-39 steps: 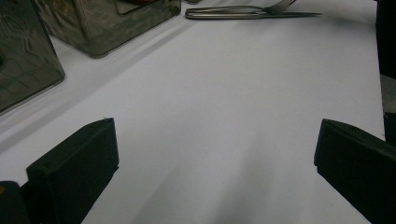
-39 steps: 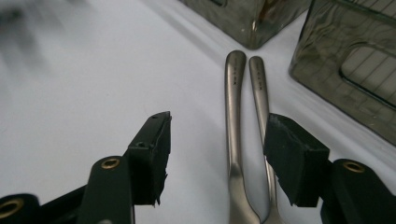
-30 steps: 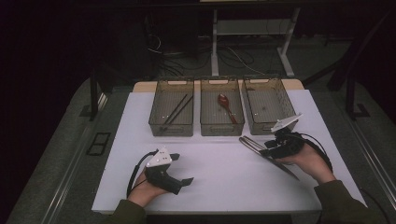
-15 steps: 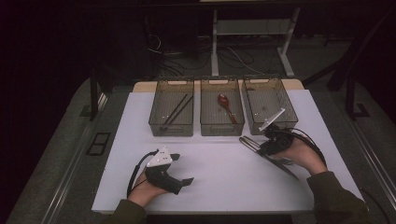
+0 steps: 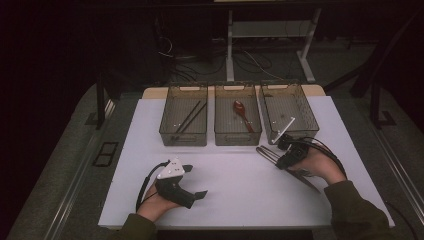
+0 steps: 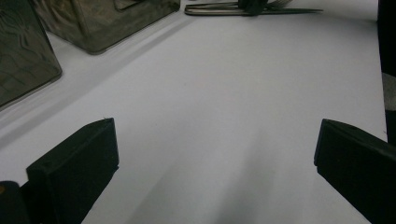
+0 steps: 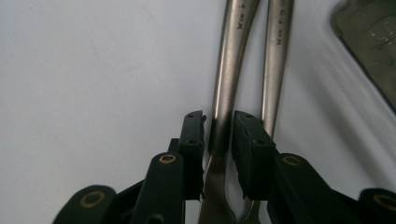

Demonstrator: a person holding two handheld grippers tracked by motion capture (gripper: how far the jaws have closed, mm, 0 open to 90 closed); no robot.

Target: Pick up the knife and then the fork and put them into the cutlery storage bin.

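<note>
Pinching fork handle [image 7: 223, 107]: right claw [image 7: 219, 140], just closing | second fork [image 7: 275, 60] alongside | left claw [image 6: 215, 154] spread | bin [image 7: 369, 51] near

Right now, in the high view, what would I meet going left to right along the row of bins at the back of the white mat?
Bin with chopsticks → bin with a red spoon → third bin, the right gripper just in front of it.

The room is dim, lit mainly over a white worktop [image 5: 240, 185] that rests on a dark grey carpeted floor [image 5: 60, 170]. Behind it, a white-legged desk frame [image 5: 270, 30] stands in shadow with loose cables [image 5: 185, 60] trailing beneath. Dark stand legs [image 5: 102, 100] flank the worktop.
</note>
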